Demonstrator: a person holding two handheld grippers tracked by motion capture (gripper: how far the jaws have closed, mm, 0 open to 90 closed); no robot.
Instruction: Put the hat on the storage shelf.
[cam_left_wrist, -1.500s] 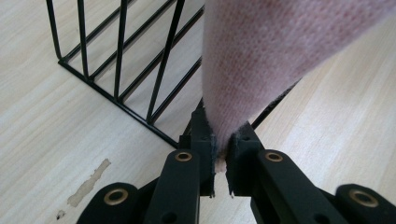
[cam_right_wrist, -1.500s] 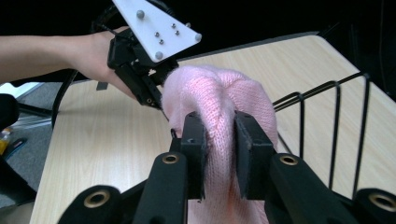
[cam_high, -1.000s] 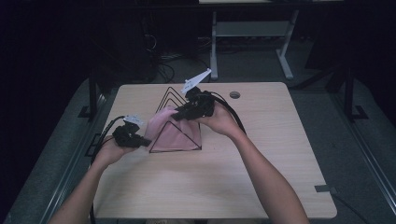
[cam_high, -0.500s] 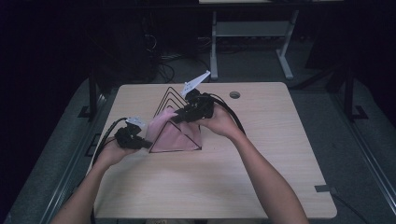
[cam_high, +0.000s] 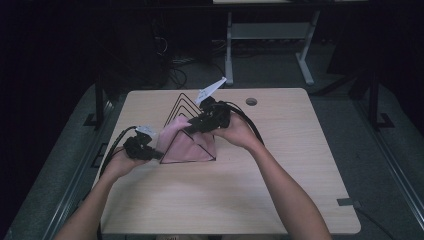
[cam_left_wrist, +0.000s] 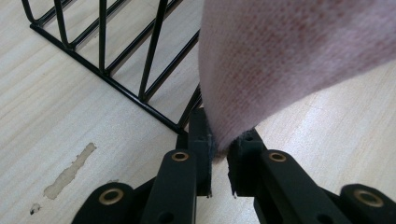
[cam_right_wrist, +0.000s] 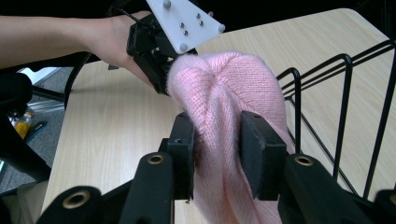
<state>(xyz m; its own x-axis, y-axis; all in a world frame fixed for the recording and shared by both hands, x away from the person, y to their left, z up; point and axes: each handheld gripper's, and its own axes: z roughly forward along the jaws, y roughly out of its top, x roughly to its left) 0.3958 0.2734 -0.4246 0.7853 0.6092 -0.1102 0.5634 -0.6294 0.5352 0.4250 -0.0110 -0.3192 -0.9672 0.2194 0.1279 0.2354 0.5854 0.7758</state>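
My right tongs (cam_right_wrist: 217, 149) had just been opening around the pink knitted cloth (cam_high: 186, 142) draped over the black wire rack (cam_high: 182, 107), while my left tongs (cam_left_wrist: 219, 156) pinched its lower corner.

Two grippers are at work, the left gripper (cam_high: 159, 155) and the right gripper (cam_high: 192, 127), each held in one of two hands. There is one pink cloth (cam_high: 182, 145), one black wire rack (cam_high: 181, 104) and one table (cam_high: 280, 165). The tabletop has one round hole (cam_high: 251, 101), and one dark tab (cam_high: 348, 202) lies near its right front corner.
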